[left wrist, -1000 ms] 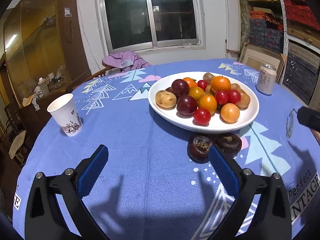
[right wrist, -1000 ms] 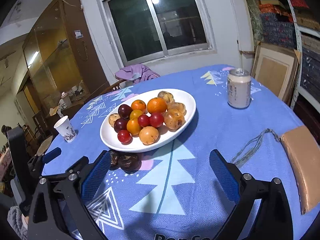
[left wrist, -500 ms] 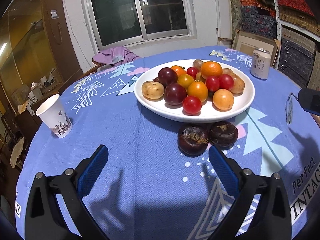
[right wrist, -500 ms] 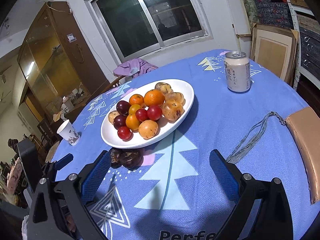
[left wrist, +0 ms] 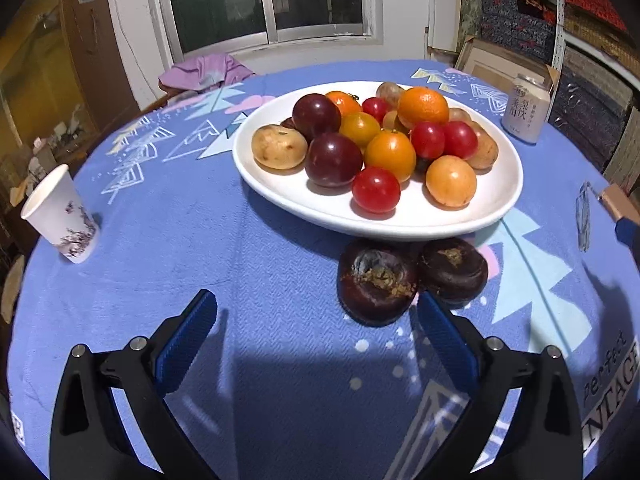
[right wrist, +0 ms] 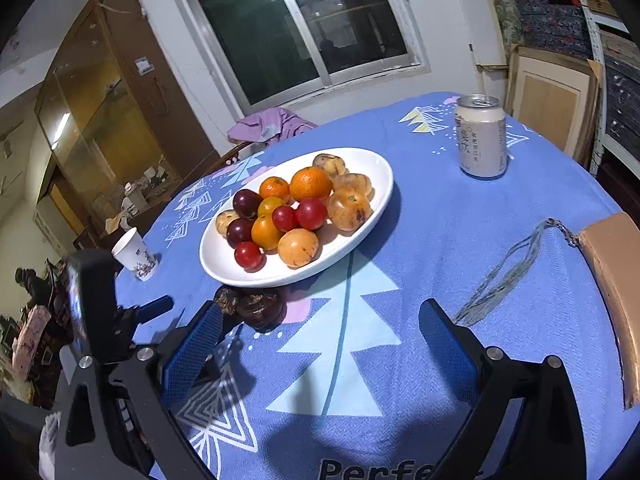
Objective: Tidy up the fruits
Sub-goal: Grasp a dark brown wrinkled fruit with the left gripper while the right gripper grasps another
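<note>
Both grippers gape wide, nothing held. Left gripper [left wrist: 316,320] has pushed in closer: the white plate [left wrist: 280,188] of plums, tomatoes and oranges looms bigger than a second ago. Two dark mangosteens [left wrist: 376,280] lie on the blue tablecloth [left wrist: 200,240] just beside the plate's near rim, the nearer one now right at the left gripper's right fingertip. Right gripper [right wrist: 320,328] hovers over bare cloth, the drink can [right wrist: 480,136] and paper cup [right wrist: 134,254] well apart.
</note>
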